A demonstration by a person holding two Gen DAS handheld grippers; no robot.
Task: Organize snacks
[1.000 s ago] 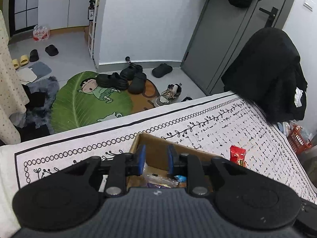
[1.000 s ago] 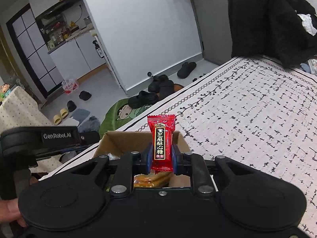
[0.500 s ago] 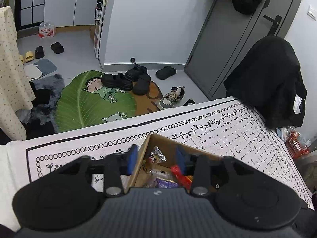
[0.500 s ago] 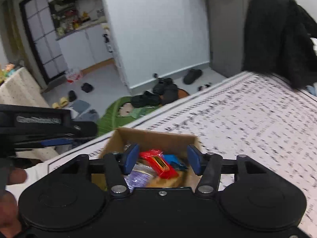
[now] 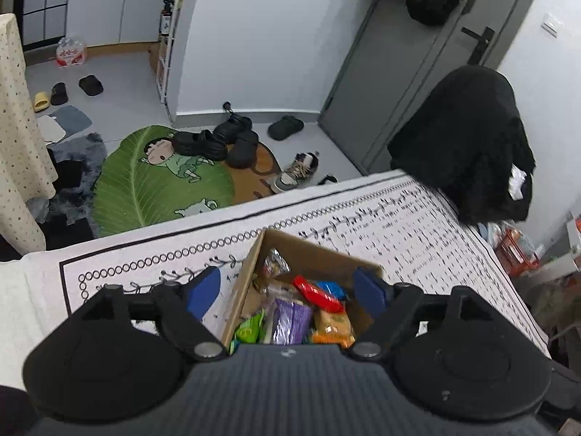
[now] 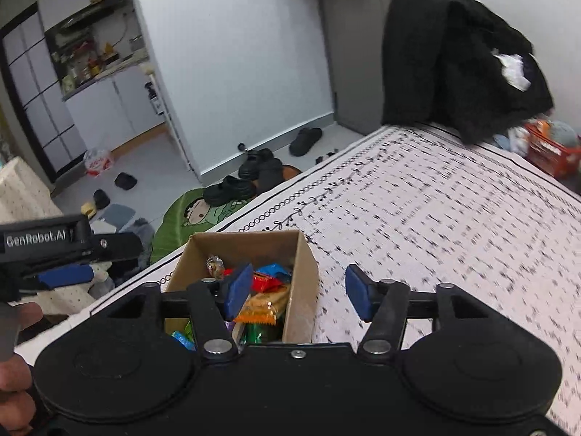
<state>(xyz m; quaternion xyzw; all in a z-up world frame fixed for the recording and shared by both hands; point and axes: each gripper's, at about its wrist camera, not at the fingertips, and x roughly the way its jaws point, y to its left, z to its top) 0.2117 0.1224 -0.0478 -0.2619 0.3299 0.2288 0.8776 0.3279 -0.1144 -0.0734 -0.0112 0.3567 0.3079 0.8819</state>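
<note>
Cardboard box (image 6: 301, 276) sits open-topped on patterned tablecloth (image 6: 454, 225), near table edge. Inside, loose heap: orange packet (image 6: 263, 307), purple packet (image 5: 290, 318), red candy wrapper (image 5: 317, 294) on top, green packet (image 5: 248, 328). Your left gripper (image 5: 288, 292) and right gripper (image 6: 297, 292): jaws opening, gripping nothing, both above box.

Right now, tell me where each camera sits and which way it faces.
Left wrist: sits on the left gripper, looking forward and down over the cardboard box of snacks toward the green leaf rug and door; both its blue-padded fingers show, jaws opening, nothing between.
Right wrist: sits on the right gripper, angled down over the box's right wall; its fingers show, jaws opening and empty, plus the left gripper and a hand.
Shared: box, patterned tablecloth, rug, black shoes.
</note>
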